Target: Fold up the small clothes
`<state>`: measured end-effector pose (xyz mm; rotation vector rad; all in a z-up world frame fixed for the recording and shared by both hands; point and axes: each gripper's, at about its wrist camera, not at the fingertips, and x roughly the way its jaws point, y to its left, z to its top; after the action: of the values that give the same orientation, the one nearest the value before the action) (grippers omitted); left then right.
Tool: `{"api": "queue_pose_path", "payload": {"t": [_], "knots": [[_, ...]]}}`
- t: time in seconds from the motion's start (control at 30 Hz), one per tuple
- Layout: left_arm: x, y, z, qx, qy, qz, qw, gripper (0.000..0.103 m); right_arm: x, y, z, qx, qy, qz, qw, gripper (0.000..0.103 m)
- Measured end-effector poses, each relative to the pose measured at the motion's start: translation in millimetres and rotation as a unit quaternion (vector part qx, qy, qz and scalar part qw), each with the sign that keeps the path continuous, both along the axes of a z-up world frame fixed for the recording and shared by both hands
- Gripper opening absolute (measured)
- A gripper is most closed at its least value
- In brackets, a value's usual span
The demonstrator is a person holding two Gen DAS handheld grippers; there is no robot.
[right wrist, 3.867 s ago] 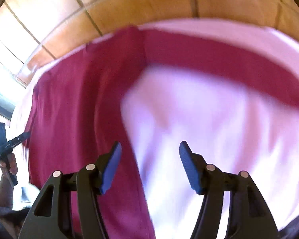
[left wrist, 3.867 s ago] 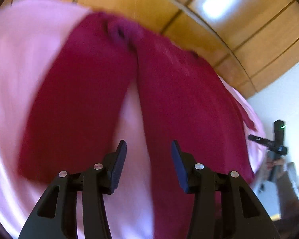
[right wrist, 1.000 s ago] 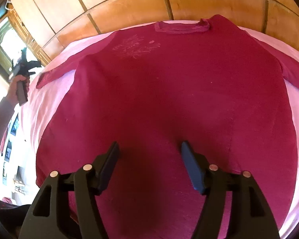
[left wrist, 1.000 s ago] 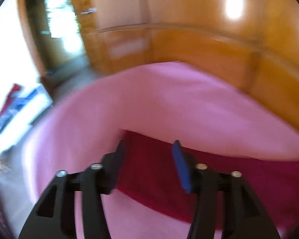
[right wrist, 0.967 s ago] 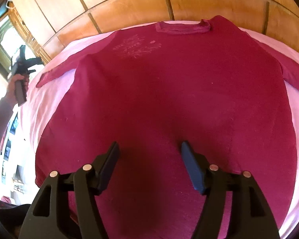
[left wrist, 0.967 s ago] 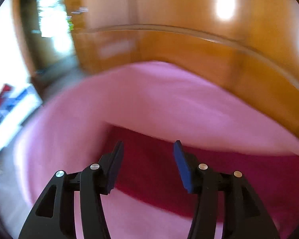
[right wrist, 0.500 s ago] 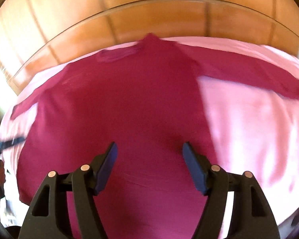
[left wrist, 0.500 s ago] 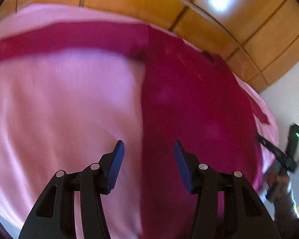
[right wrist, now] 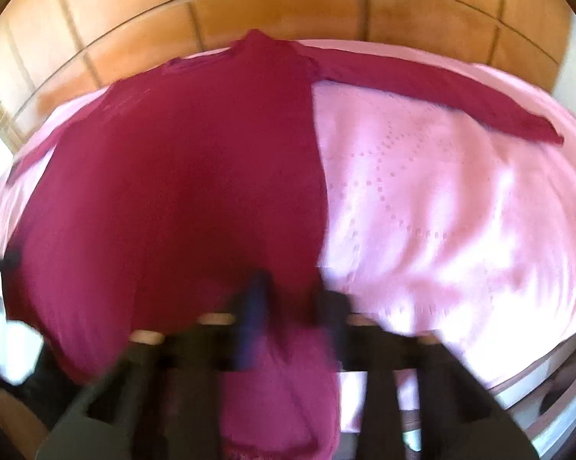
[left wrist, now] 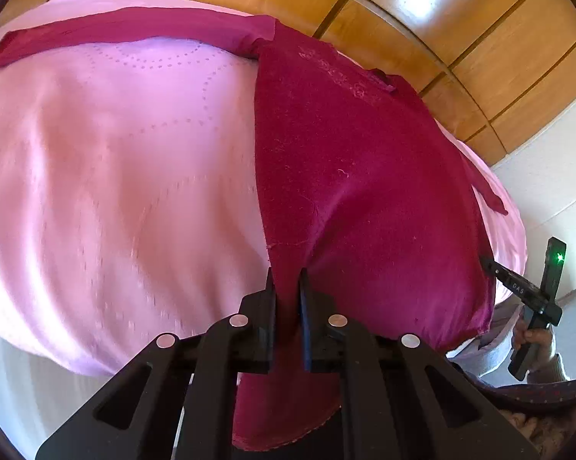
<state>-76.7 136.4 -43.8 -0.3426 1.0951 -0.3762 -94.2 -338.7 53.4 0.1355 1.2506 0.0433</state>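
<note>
- The dark red long-sleeved shirt [left wrist: 356, 176] is spread flat on a bed with a pink bedspread [left wrist: 115, 176], collar towards the wooden headboard [left wrist: 460, 19], both sleeves stretched out sideways.
- Left gripper [left wrist: 286, 291] has just been closing and is now pinched down on the bottom hem at one corner; you can see the cloth bunched between the jaws and a flap hanging below them.
- Right gripper [right wrist: 288, 306] is badly blurred, but it's just been closing too, and red cloth sits between the jaws at the other hem corner, so I'd say it's clamped on the shirt as well.
- What could go wrong, I reckon: each grip is only on a thin bit of hem, so a quick lift could let it slip out.
- It might only have the top layer, in which case the front peels off the back instead of folding.
- The sleeves are still out wide and could drag or flop crooked if the hem gets carried up to the collar.
</note>
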Motion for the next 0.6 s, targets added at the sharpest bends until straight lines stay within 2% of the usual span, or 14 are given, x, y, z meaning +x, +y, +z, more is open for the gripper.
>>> {"api": "queue_pose_path", "payload": {"t": [0.2, 0.27, 0.33, 0.4, 0.5, 0.6], "knots": [[2.1, -2.0, -0.9, 0.051, 0.019, -0.013, 0.9984, 0.012, -5.7, -3.2, -1.0, -0.014, 0.014, 0.022, 1.000, 0.010], [3.2, 2.9, 9.2, 0.065, 0.009, -0.001, 0.9978, 0.021, -3.1, -6.4, -1.4, -0.005, 0.020, 0.022, 1.000, 0.013], [7.3, 4.5, 24.3, 0.071, -0.028, 0.015, 0.9969, 0.033, -0.7, -13.2, -2.5, 0.017, 0.028, 0.012, 0.999, 0.019], [16.7, -1.6, 34.5, 0.064, -0.054, 0.018, 0.9963, 0.043, 4.5, -26.4, -2.6, 0.047, 0.029, -0.016, 0.998, 0.044], [35.5, -20.6, 39.8, 0.067, -0.074, 0.010, 0.9950, 0.043, 12.7, -52.8, 2.9, 0.079, 0.006, -0.070, 0.994, 0.047], [55.8, -49.1, 39.7, 0.073, -0.092, -0.006, 0.9930, 0.043, 28.8, -98.7, 0.4, 0.114, -0.018, -0.154, 0.981, 0.052]]}}
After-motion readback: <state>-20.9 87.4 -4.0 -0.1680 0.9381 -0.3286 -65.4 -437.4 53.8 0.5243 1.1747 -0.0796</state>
